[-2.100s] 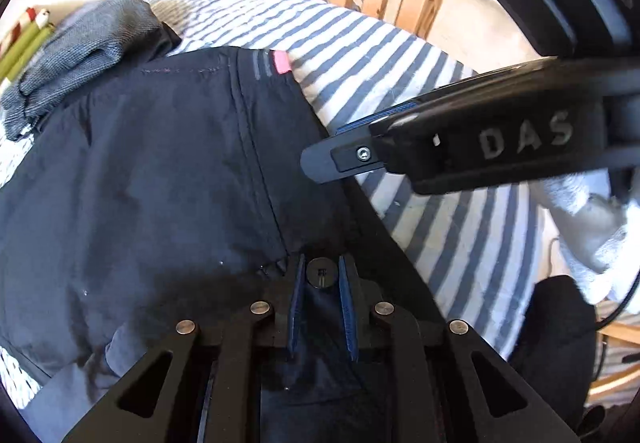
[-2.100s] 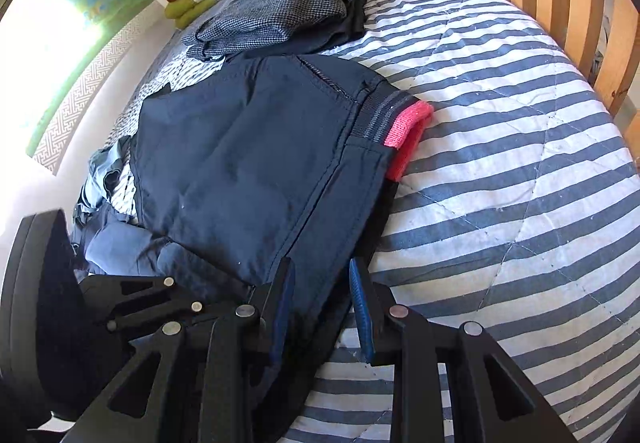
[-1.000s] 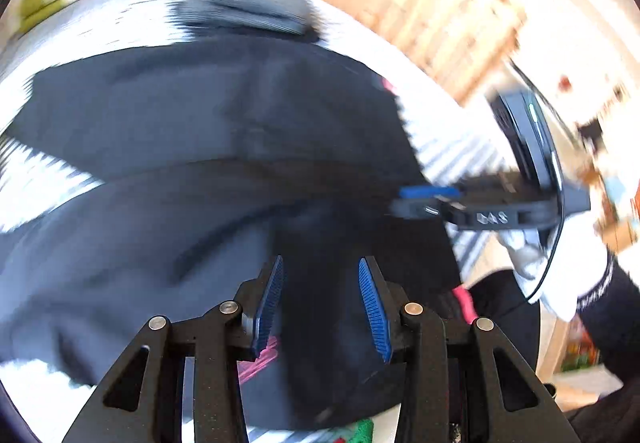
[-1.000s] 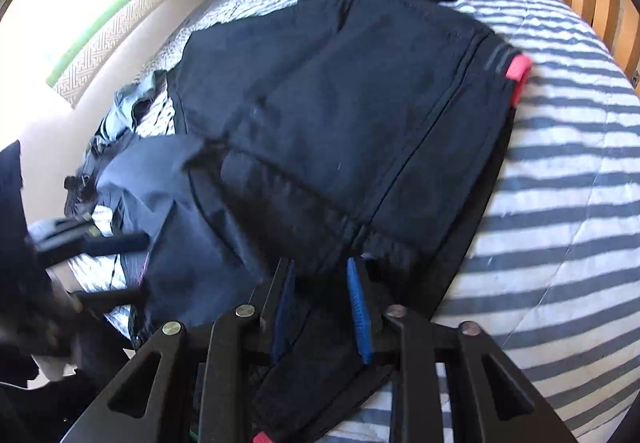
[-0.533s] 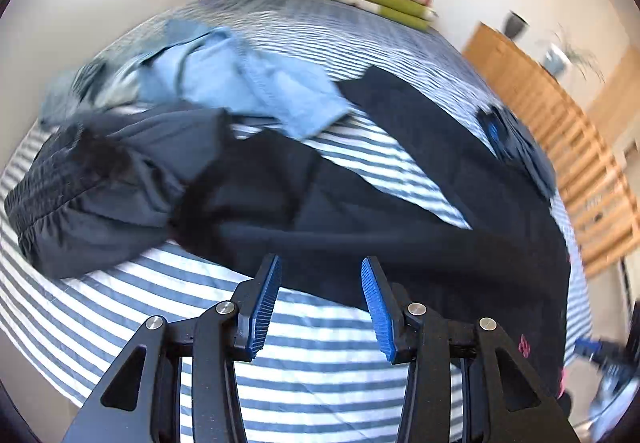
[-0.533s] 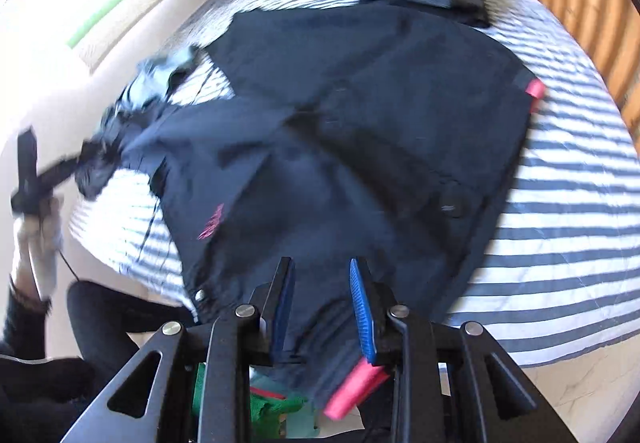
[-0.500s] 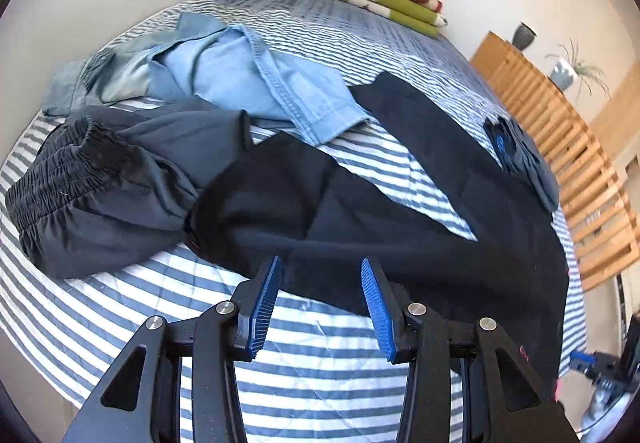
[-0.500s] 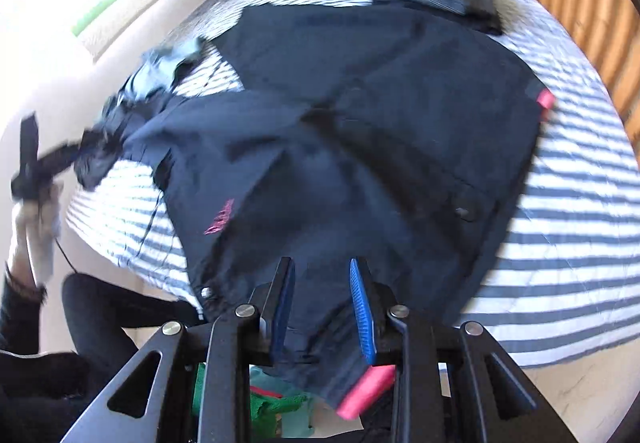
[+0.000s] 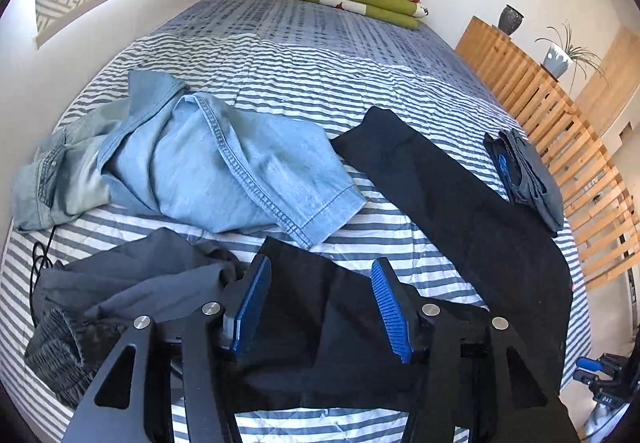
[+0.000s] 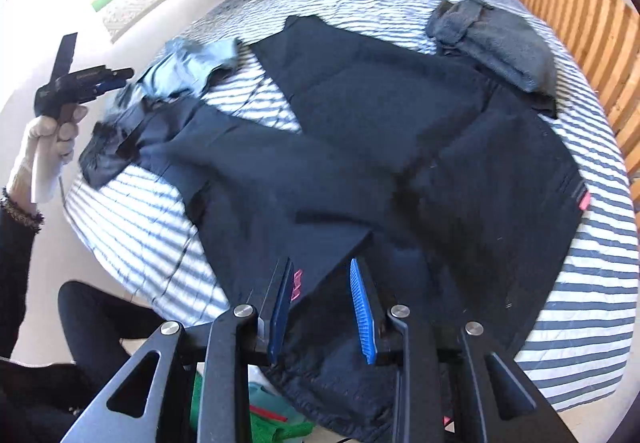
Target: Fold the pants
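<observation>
The pants (image 10: 360, 147) lie spread on the bed (image 10: 592, 283) beneath both hand-held grippers: left (image 9: 320, 307) just opened wider, empty; right (image 10: 322, 307) partly open, gripping nothing.

Dark navy pants (image 10: 400, 131) with pink tag (image 10: 585, 200), blue-and-white striped bedcover (image 9: 320, 67), light-blue denim garment (image 9: 224, 167)
</observation>
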A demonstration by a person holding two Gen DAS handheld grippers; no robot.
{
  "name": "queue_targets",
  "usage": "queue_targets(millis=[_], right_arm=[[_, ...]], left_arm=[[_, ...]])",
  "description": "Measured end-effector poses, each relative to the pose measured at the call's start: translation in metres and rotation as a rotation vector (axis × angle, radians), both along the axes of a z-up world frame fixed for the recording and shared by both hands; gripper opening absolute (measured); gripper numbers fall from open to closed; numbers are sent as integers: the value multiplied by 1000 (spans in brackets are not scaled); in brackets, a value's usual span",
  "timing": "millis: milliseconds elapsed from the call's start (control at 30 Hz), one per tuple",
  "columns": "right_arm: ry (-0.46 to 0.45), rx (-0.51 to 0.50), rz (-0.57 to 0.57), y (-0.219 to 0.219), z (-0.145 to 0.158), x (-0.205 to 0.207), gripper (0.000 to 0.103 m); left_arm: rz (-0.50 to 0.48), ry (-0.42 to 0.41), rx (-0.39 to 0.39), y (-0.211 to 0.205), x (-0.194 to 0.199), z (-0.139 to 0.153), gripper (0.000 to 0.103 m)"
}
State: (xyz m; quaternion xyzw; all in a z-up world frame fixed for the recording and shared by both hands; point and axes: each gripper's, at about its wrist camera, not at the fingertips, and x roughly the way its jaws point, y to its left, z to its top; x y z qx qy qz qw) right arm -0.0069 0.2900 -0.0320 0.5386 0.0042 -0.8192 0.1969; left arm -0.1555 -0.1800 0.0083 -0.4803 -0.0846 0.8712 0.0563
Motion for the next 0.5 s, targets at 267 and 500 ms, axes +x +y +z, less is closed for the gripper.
queue_targets(millis=[267,500], right_arm=[[-97,24,171,-37,-35,27,30],[-133,163,297,-86,-82,45,35]], left_arm=[[63,-141,-92,-40,-5,-69,57],[258,-182,-300,-98,-17,-117,44]])
